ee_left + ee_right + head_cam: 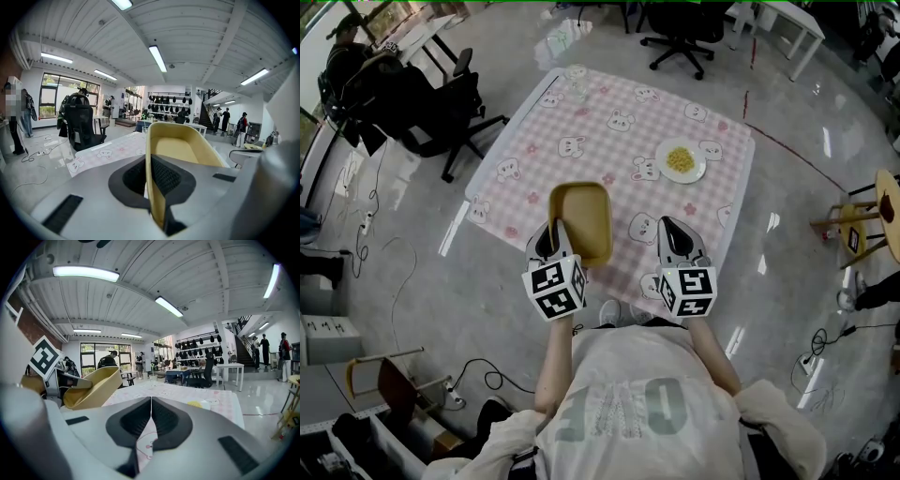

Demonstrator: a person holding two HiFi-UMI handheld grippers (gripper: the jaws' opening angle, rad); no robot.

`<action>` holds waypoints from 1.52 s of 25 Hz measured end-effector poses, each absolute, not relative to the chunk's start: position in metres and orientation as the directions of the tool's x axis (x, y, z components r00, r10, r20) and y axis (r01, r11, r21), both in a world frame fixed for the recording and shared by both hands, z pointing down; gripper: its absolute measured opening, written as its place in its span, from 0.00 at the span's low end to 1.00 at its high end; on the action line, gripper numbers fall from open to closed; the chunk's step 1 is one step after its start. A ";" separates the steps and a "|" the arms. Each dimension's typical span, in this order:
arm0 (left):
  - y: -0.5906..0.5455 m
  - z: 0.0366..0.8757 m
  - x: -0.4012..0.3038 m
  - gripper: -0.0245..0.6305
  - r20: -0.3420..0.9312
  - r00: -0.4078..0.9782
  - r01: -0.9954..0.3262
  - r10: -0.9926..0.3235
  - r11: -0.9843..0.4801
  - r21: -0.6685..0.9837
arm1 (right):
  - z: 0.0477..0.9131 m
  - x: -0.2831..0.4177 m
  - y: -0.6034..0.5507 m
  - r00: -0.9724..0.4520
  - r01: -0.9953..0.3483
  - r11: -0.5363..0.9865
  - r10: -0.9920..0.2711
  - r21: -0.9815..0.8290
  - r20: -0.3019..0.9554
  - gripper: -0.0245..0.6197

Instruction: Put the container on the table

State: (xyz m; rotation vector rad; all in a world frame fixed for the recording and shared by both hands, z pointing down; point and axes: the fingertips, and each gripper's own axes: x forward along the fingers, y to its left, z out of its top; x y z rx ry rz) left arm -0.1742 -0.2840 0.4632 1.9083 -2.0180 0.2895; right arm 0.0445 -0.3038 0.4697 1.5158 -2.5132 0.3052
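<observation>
A tan rectangular container (581, 223) hangs above the near edge of the table with the pink checked cloth (609, 122). My left gripper (555, 236) is shut on the container's near left rim; in the left gripper view the rim (151, 187) runs between the pads, and the left gripper (151, 180) points over the table. To its right my right gripper (671, 234) is shut with nothing in it. In the right gripper view the right gripper (151, 420) has its pads pressed together, and the container (91, 387) shows tilted at the left.
A white plate of yellow food (681, 161) lies on the cloth's right side, and a clear glass (576, 82) stands at the far edge. Black office chairs (441, 112) stand left of the table and another chair (684, 37) beyond it. A wooden stool (862, 220) is at the right.
</observation>
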 end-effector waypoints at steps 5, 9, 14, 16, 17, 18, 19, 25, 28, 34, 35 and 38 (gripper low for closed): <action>-0.315 0.470 -0.172 0.08 0.418 0.008 -0.994 -0.909 0.039 0.105 | 0.475 0.043 -0.298 -0.456 -0.888 0.452 -0.843 -0.084 0.286 0.08; -0.350 0.496 -0.175 0.08 0.465 0.035 -0.991 -0.885 0.031 0.134 | 0.488 0.042 -0.291 -0.474 -0.878 0.469 -0.820 -0.097 0.322 0.08; -0.376 0.551 -0.174 0.08 0.589 0.067 -0.991 -0.805 0.014 0.132 | 0.507 0.040 -0.284 -0.487 -0.866 0.492 -0.786 -0.092 0.381 0.08; -0.381 0.570 -0.174 0.08 0.632 0.063 -0.996 -0.773 -0.006 0.092 | 0.509 0.042 -0.282 -0.480 -0.866 0.496 -0.786 -0.067 0.389 0.08; -0.383 0.577 -0.173 0.08 0.650 0.061 -0.997 -0.758 -0.020 0.070 | 0.509 0.043 -0.282 -0.477 -0.868 0.492 -0.787 -0.069 0.392 0.08; -0.386 0.585 -0.172 0.08 0.665 0.060 -0.998 -0.745 -0.034 0.052 | 0.510 0.045 -0.282 -0.475 -0.871 0.485 -0.787 -0.079 0.394 0.08; -0.388 0.591 -0.172 0.08 0.679 0.060 -0.998 -0.732 -0.046 0.038 | 0.511 0.047 -0.282 -0.473 -0.873 0.478 -0.787 -0.093 0.397 0.08; -0.392 0.618 -0.171 0.08 0.731 0.108 -0.992 -0.674 -0.027 0.121 | 0.516 0.053 -0.280 -0.461 -0.884 0.447 -0.785 -0.137 0.415 0.08; -0.391 0.618 -0.169 0.09 0.728 0.111 -0.992 -0.676 -0.025 0.127 | 0.516 0.055 -0.277 -0.453 -0.888 0.441 -0.787 -0.132 0.419 0.08; -0.393 0.616 -0.166 0.09 0.710 0.140 -0.983 -0.690 -0.010 0.184 | 0.513 0.055 -0.274 -0.449 -0.890 0.436 -0.791 -0.133 0.414 0.08; -0.393 0.613 -0.166 0.09 0.703 0.144 -0.981 -0.696 -0.007 0.194 | 0.513 0.055 -0.274 -0.447 -0.891 0.436 -0.792 -0.128 0.415 0.08; -0.400 0.595 -0.164 0.10 0.661 0.145 -0.978 -0.736 -0.003 0.210 | 0.512 0.054 -0.274 -0.446 -0.890 0.441 -0.793 -0.113 0.415 0.08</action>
